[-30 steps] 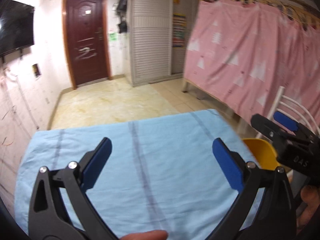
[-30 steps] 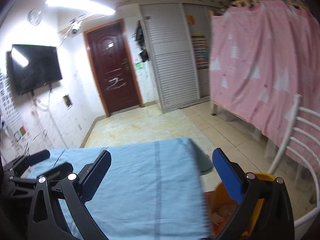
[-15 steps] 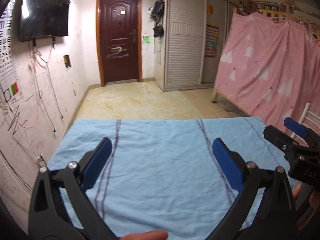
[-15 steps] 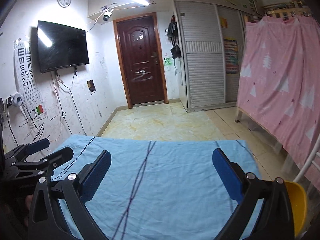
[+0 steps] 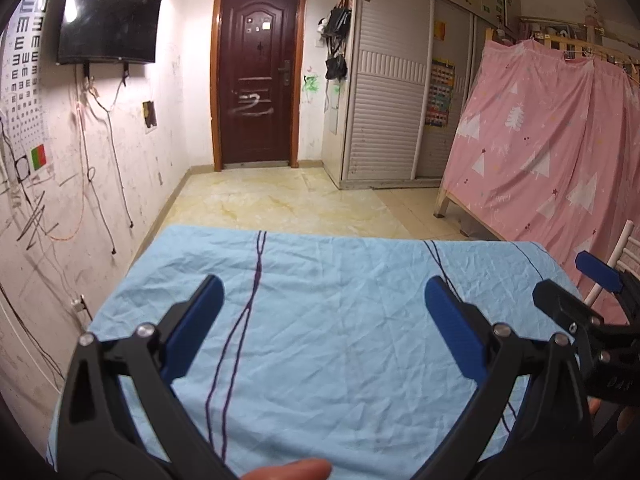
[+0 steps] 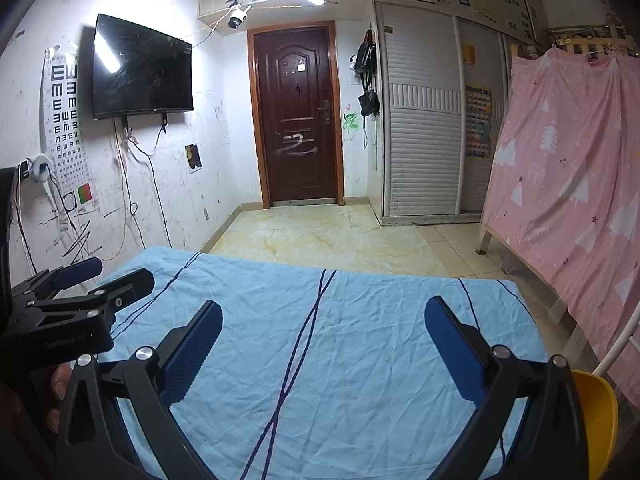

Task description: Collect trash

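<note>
Both grippers hover side by side over a table under a light blue cloth (image 5: 320,320) with thin dark stripes. My left gripper (image 5: 324,300) is open with nothing between its blue pads. My right gripper (image 6: 324,312) is open too, and empty. In the left wrist view the right gripper (image 5: 576,284) shows at the right edge; in the right wrist view the left gripper (image 6: 108,276) shows at the left edge. The rim of a yellow bin (image 6: 600,412) peeks out past the table's right side. No trash shows on the cloth (image 6: 340,340).
A white metal chair back (image 6: 624,340) stands beside the yellow bin. A pink sheet (image 6: 568,168) hangs over a bed frame on the right. Beyond the table lie a tiled floor (image 6: 332,236), a dark door (image 6: 298,120) and a wall TV (image 6: 140,68) with dangling cables.
Both views have swung left from the table's right end and the yellow bin to face squarely across the table. Both grippers stayed open and empty.
</note>
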Motion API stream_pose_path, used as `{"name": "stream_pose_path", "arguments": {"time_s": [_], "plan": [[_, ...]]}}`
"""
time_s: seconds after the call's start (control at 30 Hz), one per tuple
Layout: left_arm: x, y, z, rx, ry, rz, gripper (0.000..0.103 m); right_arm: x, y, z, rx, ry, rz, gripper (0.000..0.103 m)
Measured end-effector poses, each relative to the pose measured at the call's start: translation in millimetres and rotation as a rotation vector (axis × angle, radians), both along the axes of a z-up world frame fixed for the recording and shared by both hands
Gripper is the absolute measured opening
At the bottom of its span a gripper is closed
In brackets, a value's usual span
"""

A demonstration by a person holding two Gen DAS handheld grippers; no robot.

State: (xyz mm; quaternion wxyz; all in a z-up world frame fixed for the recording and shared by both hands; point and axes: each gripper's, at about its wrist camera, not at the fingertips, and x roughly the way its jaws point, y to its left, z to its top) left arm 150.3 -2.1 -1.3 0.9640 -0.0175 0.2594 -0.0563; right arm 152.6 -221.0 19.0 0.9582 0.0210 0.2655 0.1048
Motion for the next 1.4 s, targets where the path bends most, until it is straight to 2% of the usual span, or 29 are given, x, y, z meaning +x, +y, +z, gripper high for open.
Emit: {"name": "stream_pose_path", "arguments": {"time_s": [0.27,1.4], "plan": [[4.9,4.8,-4.6,-0.028,0.021,-0.006,0.096,-3.6,1.2,-1.7,-0.005,-0.005,-0.007,0.094],[5.8,6.8,-5.8,-0.032,0.023,-0.005,0.096,-1.3,-5.5,-6.1,-0.007,0.02,-0.011,0.094]]}}
